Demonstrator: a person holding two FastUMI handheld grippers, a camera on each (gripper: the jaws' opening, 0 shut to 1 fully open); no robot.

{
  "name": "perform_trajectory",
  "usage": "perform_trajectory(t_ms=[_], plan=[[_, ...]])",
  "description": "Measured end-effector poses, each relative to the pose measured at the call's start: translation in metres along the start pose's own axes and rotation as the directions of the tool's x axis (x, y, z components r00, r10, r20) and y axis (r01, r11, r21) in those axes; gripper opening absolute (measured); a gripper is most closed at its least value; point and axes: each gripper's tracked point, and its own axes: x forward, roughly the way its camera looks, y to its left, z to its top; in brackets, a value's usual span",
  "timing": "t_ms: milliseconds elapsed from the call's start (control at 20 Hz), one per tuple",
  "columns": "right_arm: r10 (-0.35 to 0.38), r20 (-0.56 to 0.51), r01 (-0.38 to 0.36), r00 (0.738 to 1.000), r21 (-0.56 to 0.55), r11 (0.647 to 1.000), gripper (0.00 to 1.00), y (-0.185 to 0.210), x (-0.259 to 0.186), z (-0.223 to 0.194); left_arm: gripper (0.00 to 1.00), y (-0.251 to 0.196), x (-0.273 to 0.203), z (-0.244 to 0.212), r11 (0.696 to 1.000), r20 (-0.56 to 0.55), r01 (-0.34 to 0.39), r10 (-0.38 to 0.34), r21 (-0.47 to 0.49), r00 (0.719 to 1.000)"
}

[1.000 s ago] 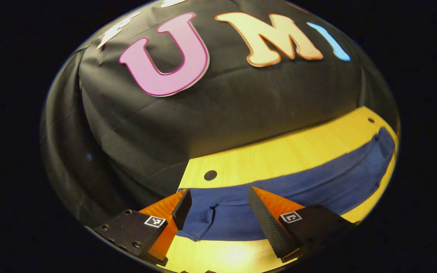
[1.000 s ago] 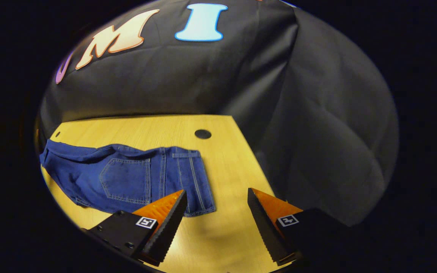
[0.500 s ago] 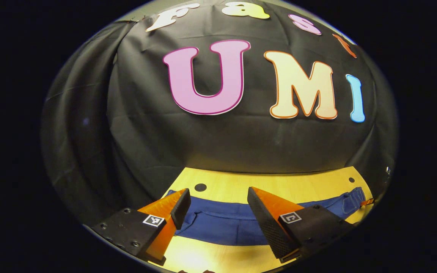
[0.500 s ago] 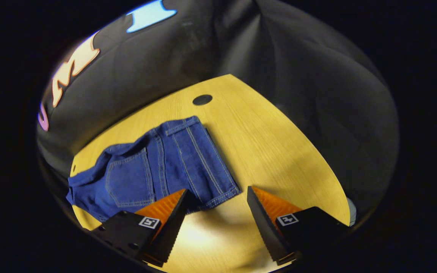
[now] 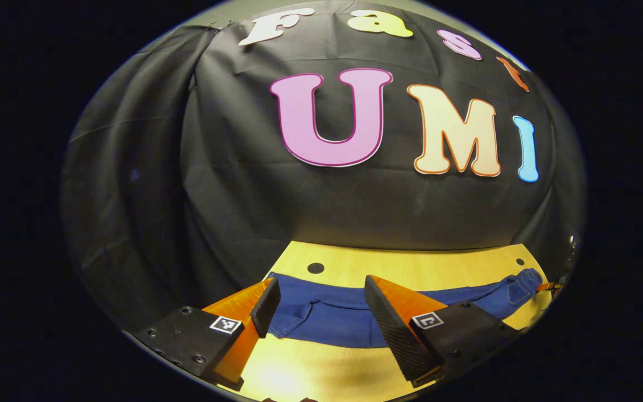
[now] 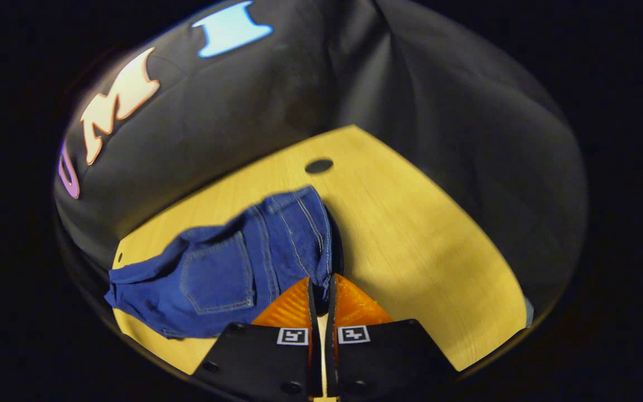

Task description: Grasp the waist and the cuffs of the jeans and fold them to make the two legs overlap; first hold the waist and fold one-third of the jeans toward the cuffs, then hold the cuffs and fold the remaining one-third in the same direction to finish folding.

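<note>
Blue jeans (image 5: 344, 315) lie as a long band across the yellow wooden table (image 5: 422, 268). My left gripper (image 5: 321, 285) hovers open above the cuff end, and its fingers touch no cloth. In the right gripper view the jeans (image 6: 226, 273) show a back pocket and the waist end. My right gripper (image 6: 320, 282) is shut on the near corner of the waist. The waist edge (image 6: 324, 240) stands up off the table there. A small part of that gripper (image 5: 547, 286) shows at the far end of the jeans.
The black cloth wall (image 6: 310, 100) closes the table on the far side and on both ends. A round hole (image 6: 319, 166) sits in the tabletop behind the waist, another round hole (image 5: 315, 268) behind the cuffs. Bare wood (image 6: 438, 251) lies to the right of the waist.
My right gripper has gone from open to shut on the waist corner, and the waist edge has risen. The left gripper has shifted slightly and stays open over the cuffs.
</note>
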Motion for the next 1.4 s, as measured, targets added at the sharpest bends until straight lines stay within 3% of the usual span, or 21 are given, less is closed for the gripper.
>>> perform_trajectory(t_ms=[100, 250, 450, 750, 1000, 1150, 1400], plan=[[0.026, 0.114, -0.025, 0.993, -0.003, 1.000, 0.05, 0.031, -0.023, 0.034, 0.94, 0.014, 0.003, -0.006, 1.000, -0.010, 0.001, -0.001, -0.012, 1.000], [0.077, 0.196, -0.068, 0.978, -0.051, 0.996, 0.05, 0.077, -0.062, 0.065, 0.95, 0.032, 0.009, -0.008, 1.000, -0.016, 0.005, -0.005, -0.015, 1.000], [0.138, 0.325, -0.095, 0.936, -0.143, 0.985, 0.05, 0.146, -0.105, 0.096, 0.95, 0.053, 0.024, -0.012, 1.000, -0.033, 0.025, -0.025, -0.011, 0.999], [0.284, 0.387, -0.206, 0.877, -0.231, 0.951, 0.04, 0.288, -0.148, 0.104, 0.95, 0.086, 0.043, -0.016, 0.998, -0.043, 0.064, -0.065, -0.017, 0.997], [0.381, 0.343, -0.277, 0.858, -0.314, 0.908, 0.04, 0.384, -0.146, 0.067, 0.95, 0.119, 0.058, -0.030, 0.996, -0.065, 0.086, -0.088, -0.039, 0.994], [0.431, 0.287, -0.320, 0.856, -0.361, 0.876, 0.04, 0.437, -0.138, 0.023, 0.95, 0.139, 0.067, -0.043, 0.996, -0.097, 0.089, -0.091, -0.030, 0.991], [0.456, 0.113, -0.382, 0.883, -0.394, 0.836, 0.04, 0.497, -0.096, -0.078, 0.94, 0.168, 0.079, -0.062, 0.995, -0.135, 0.100, -0.103, -0.028, 0.985]])
